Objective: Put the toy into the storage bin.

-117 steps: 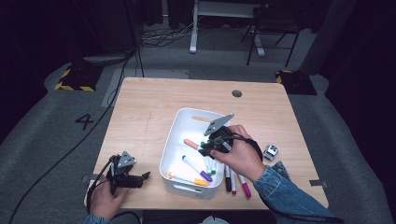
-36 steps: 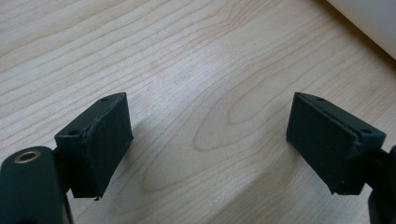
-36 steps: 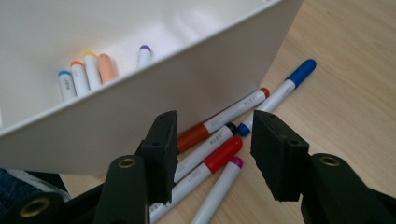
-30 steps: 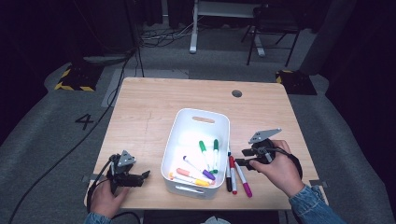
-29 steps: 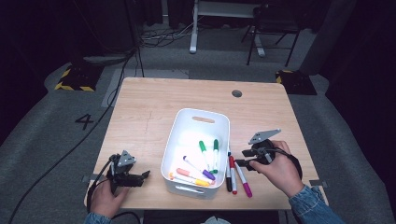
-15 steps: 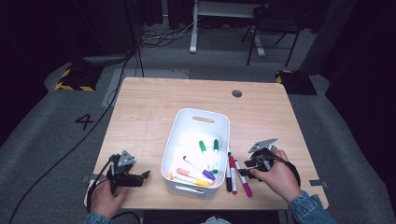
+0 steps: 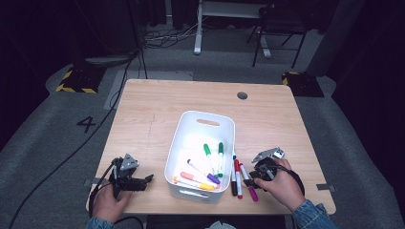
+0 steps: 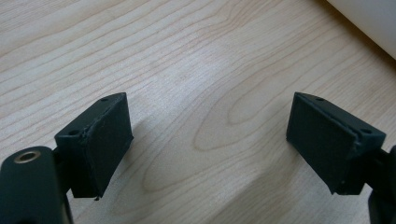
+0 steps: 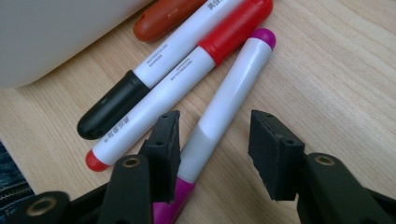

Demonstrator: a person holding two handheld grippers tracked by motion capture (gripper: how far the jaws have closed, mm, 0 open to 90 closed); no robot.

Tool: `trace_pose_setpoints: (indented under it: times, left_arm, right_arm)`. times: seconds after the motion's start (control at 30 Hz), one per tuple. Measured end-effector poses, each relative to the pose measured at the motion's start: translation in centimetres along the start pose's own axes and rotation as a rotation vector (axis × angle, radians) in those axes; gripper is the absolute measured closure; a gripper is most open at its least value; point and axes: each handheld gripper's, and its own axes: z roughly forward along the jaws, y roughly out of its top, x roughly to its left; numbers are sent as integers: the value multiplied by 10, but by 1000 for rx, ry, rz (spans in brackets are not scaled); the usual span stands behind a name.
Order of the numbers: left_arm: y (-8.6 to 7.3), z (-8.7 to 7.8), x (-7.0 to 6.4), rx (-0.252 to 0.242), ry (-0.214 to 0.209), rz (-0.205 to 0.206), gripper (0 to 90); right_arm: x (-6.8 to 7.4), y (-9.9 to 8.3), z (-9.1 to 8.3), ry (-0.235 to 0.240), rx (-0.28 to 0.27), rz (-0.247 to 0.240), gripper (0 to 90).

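the wooden table (image 7: 157, 119) takes up the middle of the high view, and a white bin (image 7: 191, 143) stands on it a little below centre, its long side running up and down the frame. several markers lie loose inside the bin: two green-capped ones (image 7: 213, 155) side by side in its right half, a purple-capped one (image 7: 203, 171) slanting below them, and an orange and a yellow one (image 7: 193, 180) along its lower wall.

just right of the bin, on bare wood, three more markers lie nearly parallel: a black-capped marker (image 7: 233, 175) closest to the bin wall, a red-capped marker (image 7: 238, 174) beside it, and a magenta marker (image 7: 247, 177) farthest out, toward the lower right of the frame.

the right gripper (image 7: 254, 180) sits low at the lower right of the high view, in the person's hand, right at the magenta marker. in the right gripper view its jaws stand apart, one on each side of the magenta marker's (image 9: 224, 112) lower barrel, which runs up the frame between them; whether the left pad touches the barrel cannot be told, and the right one is clear of it. the red-capped marker (image 9: 187, 74) and black-capped marker (image 9: 140, 79) lie to the upper left, outside the jaws.

the left gripper (image 7: 143, 180) rests at the lower left of the table, well apart from the bin, jaws spread wide over bare wood in the left gripper view (image 8: 210, 140).
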Motion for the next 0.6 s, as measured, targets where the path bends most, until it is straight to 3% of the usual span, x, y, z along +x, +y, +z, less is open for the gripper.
trace_pose_setpoints:
  times: [0.07, 0.6]
  left_arm:
    - [0, 0, 0, 0, 0, -1, 144]
    - [0, 0, 0, 0, 0, -2, 144]
  right_arm:
    - [0, 0, -1, -30, 10, -5, 592]
    - [-10, 1, -2, -116, 41, 13, 765]
